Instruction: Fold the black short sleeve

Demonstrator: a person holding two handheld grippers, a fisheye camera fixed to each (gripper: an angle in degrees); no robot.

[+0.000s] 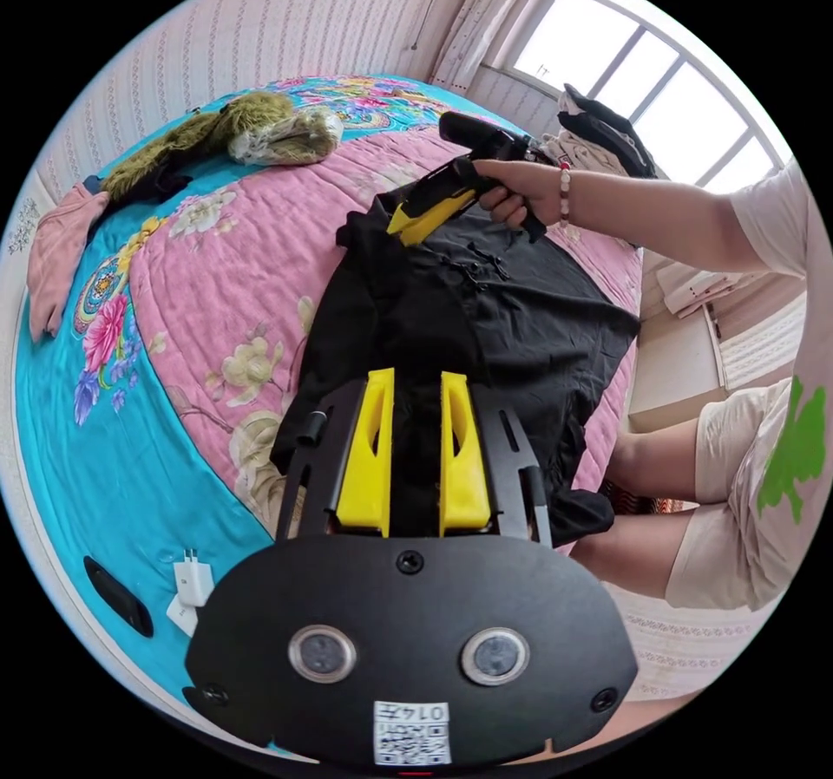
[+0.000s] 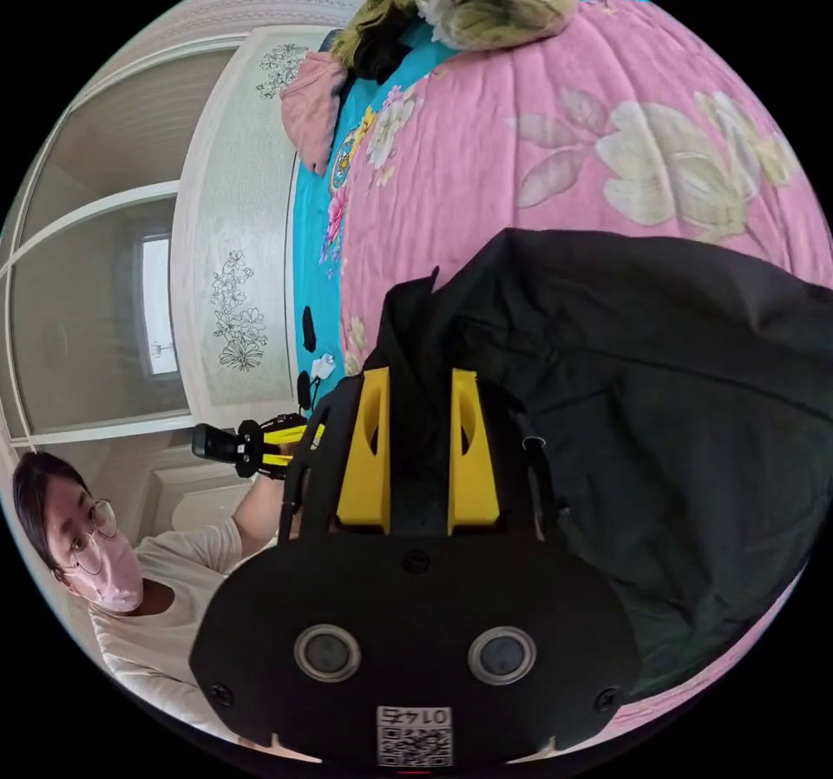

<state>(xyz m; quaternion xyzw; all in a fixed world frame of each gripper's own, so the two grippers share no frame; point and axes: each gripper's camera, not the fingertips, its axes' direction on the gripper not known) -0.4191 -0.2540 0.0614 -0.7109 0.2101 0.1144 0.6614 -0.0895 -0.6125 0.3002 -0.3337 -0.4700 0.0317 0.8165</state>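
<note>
The black short sleeve shirt (image 1: 521, 328) lies spread on a pink floral quilt (image 1: 243, 232). In the left gripper view my left gripper (image 1: 417, 376) sits over the shirt's near edge, its yellow jaws close together with black cloth between them. At the far edge a hand holds my right gripper (image 1: 415, 225), jaws closed on the shirt there. In the right gripper view the right gripper (image 2: 420, 373) pinches a raised fold of the shirt (image 2: 659, 397). The left gripper (image 2: 291, 448) shows beyond it, partly hidden.
A turquoise sheet (image 1: 104, 467) borders the quilt; a white charger (image 1: 191, 584) and a black object (image 1: 117, 597) lie on it. A green furry item (image 1: 200, 133), a bagged bundle (image 1: 291, 137) and a pink cloth (image 1: 56, 250) sit at the far end. The person (image 1: 746, 467) is beside the bed.
</note>
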